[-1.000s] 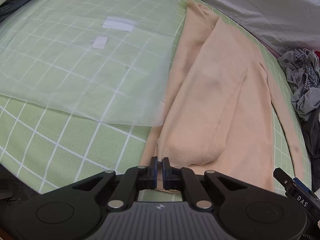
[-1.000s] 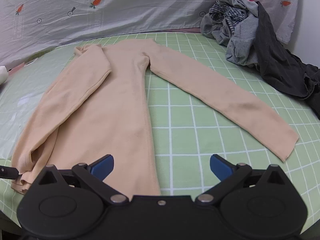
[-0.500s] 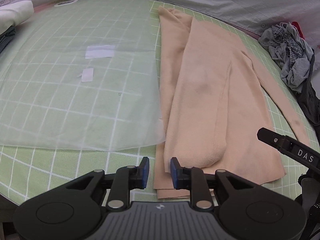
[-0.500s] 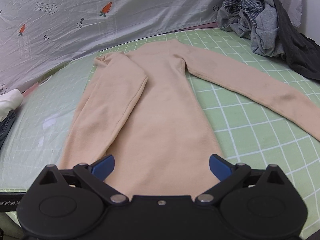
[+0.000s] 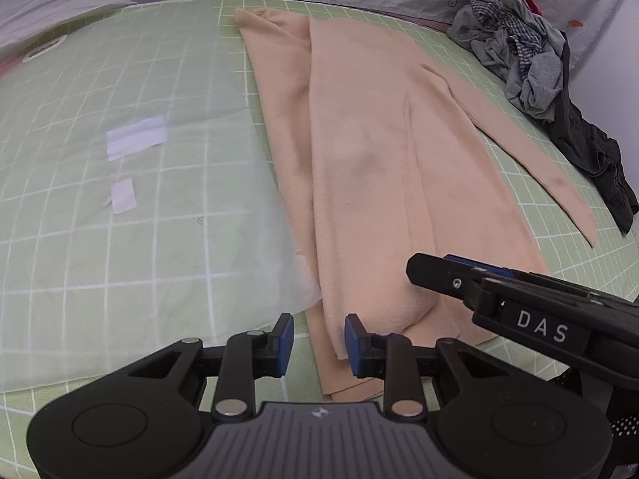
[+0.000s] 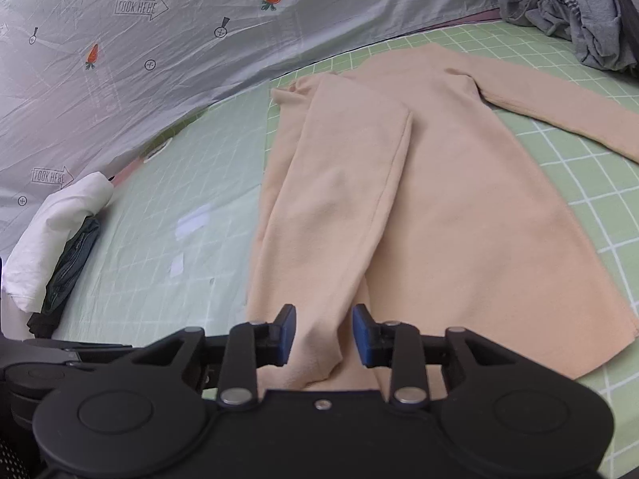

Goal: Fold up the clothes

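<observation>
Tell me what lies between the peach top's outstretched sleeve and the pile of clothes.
Only bare green grid mat: in the left wrist view it separates the outstretched sleeve from the pile of clothes.

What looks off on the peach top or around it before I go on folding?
The peach top is lopsided: one sleeve is folded over the body, while the other sleeve lies stretched out toward the pile of clothes. That sleeve has a faint dark smudge. Nothing looks torn or spilled.

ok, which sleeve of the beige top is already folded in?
The left sleeve, lying lengthwise over the body of the beige top, cuff between the right tool fingers. The right sleeve is spread out across the green mat.
</observation>
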The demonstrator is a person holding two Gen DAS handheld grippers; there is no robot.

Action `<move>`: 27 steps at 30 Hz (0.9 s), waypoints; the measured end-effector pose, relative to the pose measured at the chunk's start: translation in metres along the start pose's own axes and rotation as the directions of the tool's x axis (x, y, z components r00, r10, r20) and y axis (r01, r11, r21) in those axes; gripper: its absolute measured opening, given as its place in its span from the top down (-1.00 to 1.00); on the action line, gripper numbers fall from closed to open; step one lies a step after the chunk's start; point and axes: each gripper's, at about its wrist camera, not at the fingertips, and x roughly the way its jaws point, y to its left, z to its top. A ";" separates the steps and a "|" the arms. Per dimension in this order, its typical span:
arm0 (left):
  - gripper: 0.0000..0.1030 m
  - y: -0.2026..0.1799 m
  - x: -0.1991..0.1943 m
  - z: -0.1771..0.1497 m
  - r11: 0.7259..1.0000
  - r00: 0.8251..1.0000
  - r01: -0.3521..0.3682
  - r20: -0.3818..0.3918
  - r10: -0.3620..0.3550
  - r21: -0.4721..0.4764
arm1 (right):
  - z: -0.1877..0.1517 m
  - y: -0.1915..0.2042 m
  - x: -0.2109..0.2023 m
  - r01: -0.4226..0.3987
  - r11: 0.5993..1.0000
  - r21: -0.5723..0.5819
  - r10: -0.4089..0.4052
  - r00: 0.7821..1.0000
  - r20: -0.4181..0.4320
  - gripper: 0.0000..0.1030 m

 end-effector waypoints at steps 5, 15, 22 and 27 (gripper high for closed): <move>0.42 -0.001 0.007 0.002 0.999 1.000 0.006 -0.021 -0.005 0.041 | -0.003 0.003 0.011 0.027 0.999 0.028 -0.026 0.999 -0.031 0.58; 0.41 -0.004 0.020 0.000 0.999 0.999 0.011 -0.051 -0.009 0.037 | -0.005 -0.027 -0.015 -0.129 0.952 0.278 0.121 0.992 0.044 0.96; 0.37 -0.007 0.024 0.000 1.000 0.998 -0.009 -0.067 0.010 0.013 | -0.009 -0.036 -0.001 0.024 0.975 0.221 -0.010 0.998 -0.063 0.91; 0.27 -0.005 0.011 0.013 1.000 0.999 -0.014 -0.040 0.014 -0.021 | 0.003 -0.034 -0.010 0.067 0.989 0.132 -0.063 0.997 -0.037 0.50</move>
